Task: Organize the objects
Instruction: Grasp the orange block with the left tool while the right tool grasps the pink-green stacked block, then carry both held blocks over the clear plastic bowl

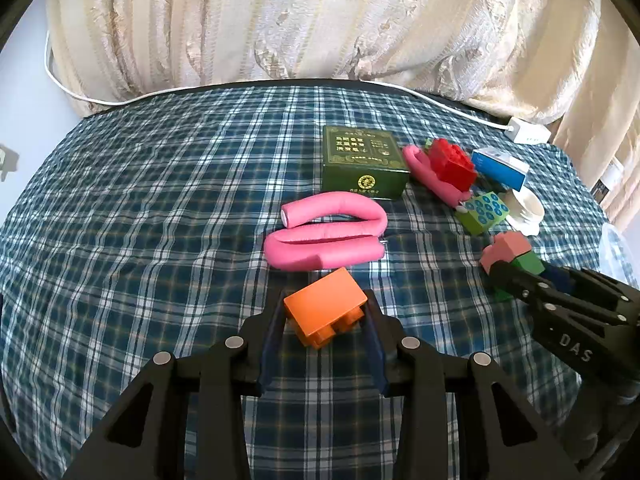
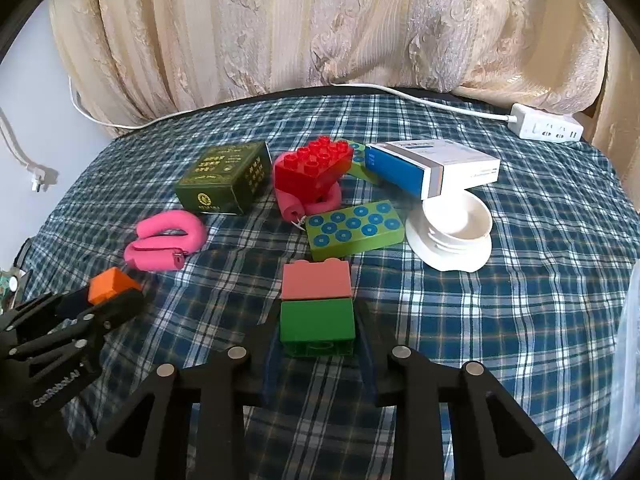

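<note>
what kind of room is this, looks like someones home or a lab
Most likely a home room, not a lab: a table under a blue plaid cloth, heavy cream patterned curtains right behind it, and a white power strip trailing its cord. Toy blocks and stacked white bowls lie about.

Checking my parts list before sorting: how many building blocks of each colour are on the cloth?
Orange block: 1
Dark green block: 1
Pink block: 1
Red block: 1
Light green dotted blocks: 2
Total: 6
</note>
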Demonstrator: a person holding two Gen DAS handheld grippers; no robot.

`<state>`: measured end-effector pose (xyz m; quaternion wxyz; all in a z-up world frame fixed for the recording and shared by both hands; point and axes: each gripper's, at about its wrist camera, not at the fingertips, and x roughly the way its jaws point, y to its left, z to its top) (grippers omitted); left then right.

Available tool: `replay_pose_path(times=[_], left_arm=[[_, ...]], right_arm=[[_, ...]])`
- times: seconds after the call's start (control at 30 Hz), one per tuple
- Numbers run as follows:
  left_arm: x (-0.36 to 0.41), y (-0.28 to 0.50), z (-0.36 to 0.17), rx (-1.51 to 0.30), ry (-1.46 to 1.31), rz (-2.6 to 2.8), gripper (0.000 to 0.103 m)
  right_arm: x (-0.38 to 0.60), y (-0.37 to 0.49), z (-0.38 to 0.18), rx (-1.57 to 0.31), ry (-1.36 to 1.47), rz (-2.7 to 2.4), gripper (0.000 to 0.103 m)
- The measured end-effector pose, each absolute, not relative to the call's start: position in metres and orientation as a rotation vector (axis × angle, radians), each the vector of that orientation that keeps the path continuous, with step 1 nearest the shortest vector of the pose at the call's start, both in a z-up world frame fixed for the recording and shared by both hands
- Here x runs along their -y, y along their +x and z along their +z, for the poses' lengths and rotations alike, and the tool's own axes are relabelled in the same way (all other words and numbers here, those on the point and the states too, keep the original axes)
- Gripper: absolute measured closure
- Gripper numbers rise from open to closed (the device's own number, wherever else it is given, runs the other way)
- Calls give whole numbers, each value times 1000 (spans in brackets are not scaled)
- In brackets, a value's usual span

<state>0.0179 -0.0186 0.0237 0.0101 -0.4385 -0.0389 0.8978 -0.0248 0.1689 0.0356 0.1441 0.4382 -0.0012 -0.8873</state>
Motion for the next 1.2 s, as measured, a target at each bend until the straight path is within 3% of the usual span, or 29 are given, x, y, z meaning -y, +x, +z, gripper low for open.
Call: replay_pose_path(times=[0.53,1.2], left_arm=[[-6,13,25,63,-1350,2781,64],[-113,31,46,-127,-1257,2618,65]], right_arm=[[-225,16,58,170,1187,-2653,69],[-360,72,79,431,1054,-2906,69]])
